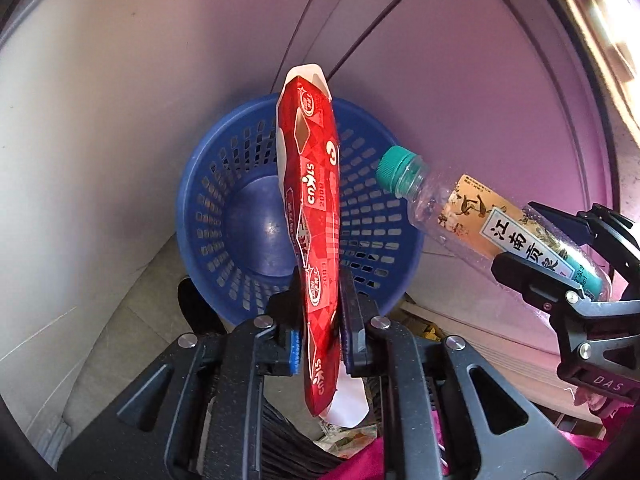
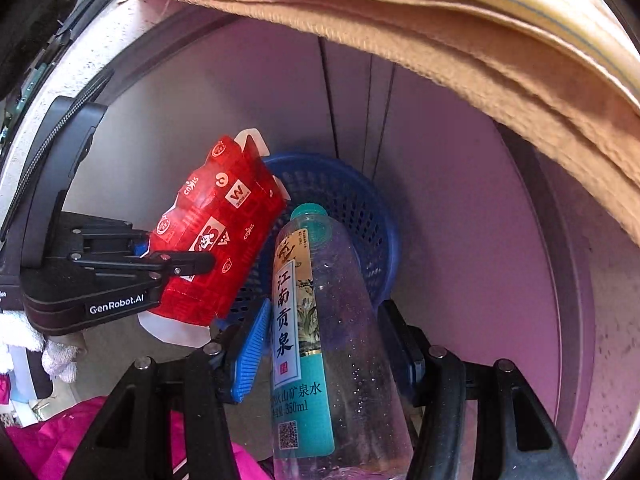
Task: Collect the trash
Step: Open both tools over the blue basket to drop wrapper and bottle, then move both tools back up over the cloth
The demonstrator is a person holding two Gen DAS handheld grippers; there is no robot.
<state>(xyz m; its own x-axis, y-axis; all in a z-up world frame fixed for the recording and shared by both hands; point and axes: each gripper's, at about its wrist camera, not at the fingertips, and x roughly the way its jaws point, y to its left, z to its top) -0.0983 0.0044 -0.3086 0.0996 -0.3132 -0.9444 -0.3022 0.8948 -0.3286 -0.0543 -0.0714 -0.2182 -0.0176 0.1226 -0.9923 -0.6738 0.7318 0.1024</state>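
Observation:
My left gripper point(image 1: 320, 312) is shut on a flattened red carton point(image 1: 314, 216) and holds it edge-on above the open blue plastic basket point(image 1: 224, 184). The carton also shows in the right wrist view point(image 2: 216, 232), with the left gripper point(image 2: 176, 258) clamped on it. My right gripper point(image 2: 328, 344) is shut on a clear plastic water bottle point(image 2: 316, 320) with a teal cap and a Chinese label, pointing at the blue basket point(image 2: 360, 208). The bottle also shows in the left wrist view point(image 1: 472, 220), held by the right gripper point(image 1: 548, 252) to the right of the basket.
The basket stands on a pale floor against pinkish-white cabinet panels point(image 1: 460, 80). A beige cloth edge point(image 2: 460, 40) hangs over the top right. Pink fabric point(image 2: 48, 444) and white cloth point(image 2: 24, 340) lie at the lower left.

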